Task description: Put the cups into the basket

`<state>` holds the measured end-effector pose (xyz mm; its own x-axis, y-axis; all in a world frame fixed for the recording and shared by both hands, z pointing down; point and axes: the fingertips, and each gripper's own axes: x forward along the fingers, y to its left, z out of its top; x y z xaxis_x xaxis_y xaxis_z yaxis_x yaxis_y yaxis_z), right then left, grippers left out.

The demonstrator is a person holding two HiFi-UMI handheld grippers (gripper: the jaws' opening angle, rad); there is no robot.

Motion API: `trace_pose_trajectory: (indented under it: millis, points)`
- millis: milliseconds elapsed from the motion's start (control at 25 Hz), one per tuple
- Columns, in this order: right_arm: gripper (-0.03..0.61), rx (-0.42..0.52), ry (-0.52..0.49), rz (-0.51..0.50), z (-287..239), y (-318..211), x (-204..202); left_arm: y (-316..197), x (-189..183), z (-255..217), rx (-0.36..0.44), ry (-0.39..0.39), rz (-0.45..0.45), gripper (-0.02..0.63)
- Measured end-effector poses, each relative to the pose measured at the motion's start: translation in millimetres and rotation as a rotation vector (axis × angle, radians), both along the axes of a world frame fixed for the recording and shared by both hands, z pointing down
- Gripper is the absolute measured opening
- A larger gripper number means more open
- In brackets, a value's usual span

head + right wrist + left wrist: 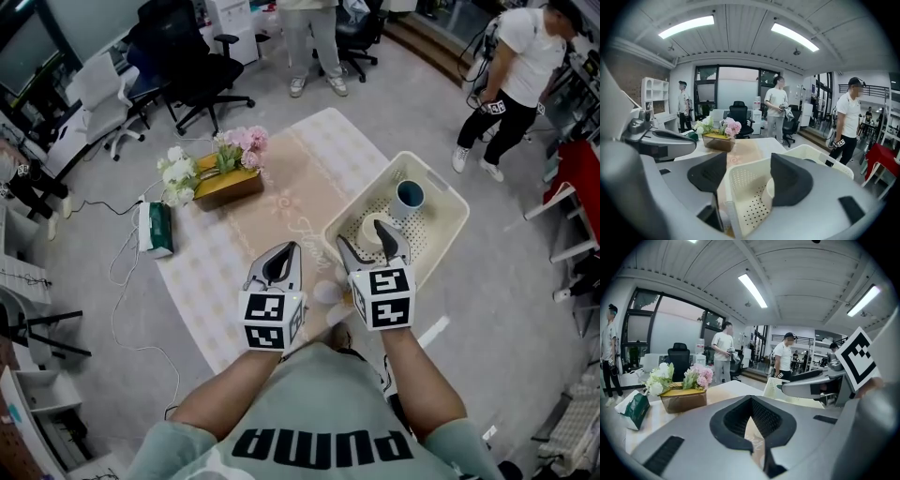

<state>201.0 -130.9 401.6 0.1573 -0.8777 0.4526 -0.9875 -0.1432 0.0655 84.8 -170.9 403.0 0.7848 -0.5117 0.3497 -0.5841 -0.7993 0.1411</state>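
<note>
A cream perforated basket stands on the right part of the table. Inside it a blue cup stands upright toward the far side, and a white cup sits nearer me. My right gripper hovers open above the basket's near corner with nothing between its pads; in the right gripper view the basket wall and the white cup's rim show through the gap. My left gripper is shut and empty over the beige cloth. A small pale round object lies between the grippers.
A box of pink and white flowers stands at the table's far left, a green tissue pack at its left edge. Office chairs and standing people are on the floor beyond the table.
</note>
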Motion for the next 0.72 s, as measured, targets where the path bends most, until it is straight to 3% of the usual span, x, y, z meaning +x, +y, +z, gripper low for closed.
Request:
trace_pose_trajectory:
  millis: [80, 320, 720]
  points:
    - [0.209, 0.011, 0.006, 0.001, -1.3, 4.8, -13.5, 1.8, -9.5, -2.6, 0.006, 0.004, -0.004, 0.000]
    - [0.049, 0.030, 0.009, -0.014, 1.4, 17.3, -56.7, 8.4, -40.9, -1.8, 0.014, 0.015, -0.010, 0.000]
    - [0.015, 0.032, 0.010, 0.005, 10.9, 44.2, -108.7, 29.2, -79.2, -4.1, 0.040, 0.041, 0.030, 0.000]
